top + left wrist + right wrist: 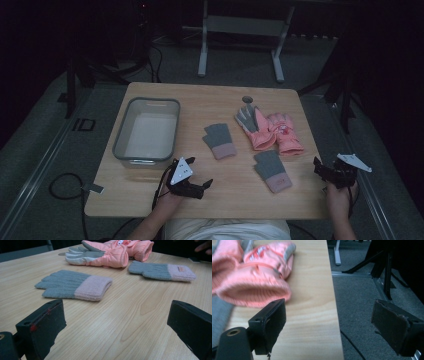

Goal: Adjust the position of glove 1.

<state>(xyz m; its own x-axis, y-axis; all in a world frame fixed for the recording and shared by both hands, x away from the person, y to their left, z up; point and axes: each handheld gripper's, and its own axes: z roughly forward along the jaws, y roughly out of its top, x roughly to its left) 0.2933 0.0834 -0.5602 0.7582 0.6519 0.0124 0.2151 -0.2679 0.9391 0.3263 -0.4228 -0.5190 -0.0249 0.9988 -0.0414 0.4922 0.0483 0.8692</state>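
Your left gripper (206, 183) sits low over the wooden table (210, 102), near your edge. Its jaws are wide open and hold nothing. Just ahead of it lies a grey knit glove with a pink cuff (75, 285), flat on the wood, cuff pointing toward the gripper's right. Farther on, to the right, lies a second grey knit glove (162, 271). Behind both rest two puffy pink gloves (110, 252), touching each other. Off to that gripper's left stands a grey bin (146, 131).

Your right gripper (320, 167) is at the right edge of the table. Its jaws are wide open too, with nothing between them. One jaw is over the wood and the other is over the carpet floor (362, 305). The cuff of a pink glove (252, 290) lies just ahead of its left jaw.
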